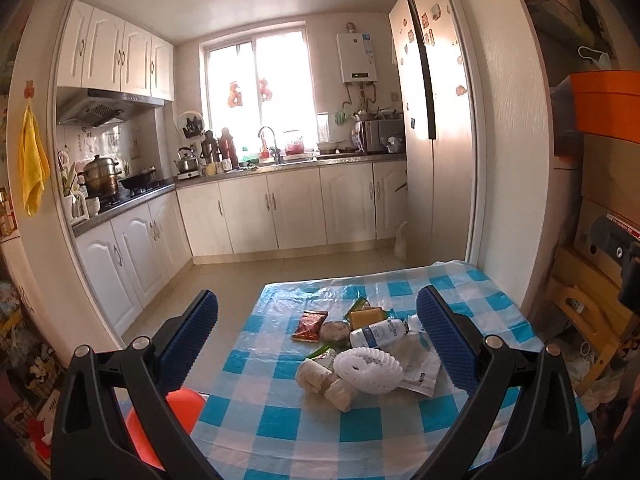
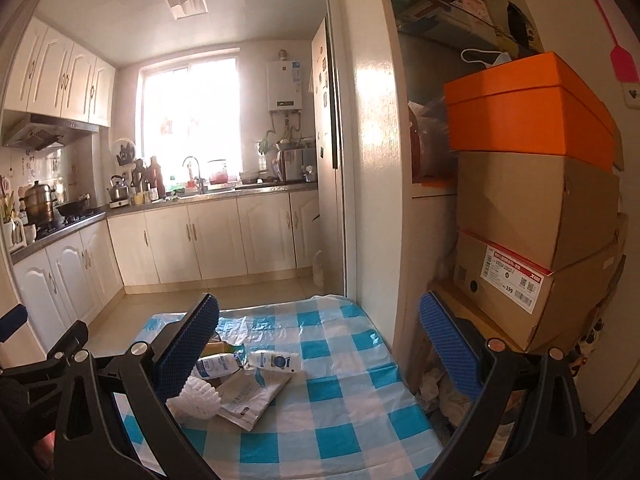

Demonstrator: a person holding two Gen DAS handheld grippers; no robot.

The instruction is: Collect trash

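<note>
Checked table [image 1: 360,440], heaped trash [image 1: 360,352], crumpled wrappers, white foam netting [image 1: 370,370]

On the desk [image 1: 360,432]: two white plastic bottles [image 1: 376,334], one red sachet [image 1: 309,325], one yellow packet [image 1: 366,315], one white foam net [image 1: 368,370], one flat white pouch [image 1: 420,372], two pale crumpled wrappers [image 1: 326,384].

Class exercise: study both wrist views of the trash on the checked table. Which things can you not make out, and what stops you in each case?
- Orange round object, left wrist view: hidden behind the left gripper and the blue-and-white checked tablecloth.
- Yellow packet, right wrist view: half covered by the right gripper's blue finger pad.
- White plastic bottle label print: too small to read.
</note>
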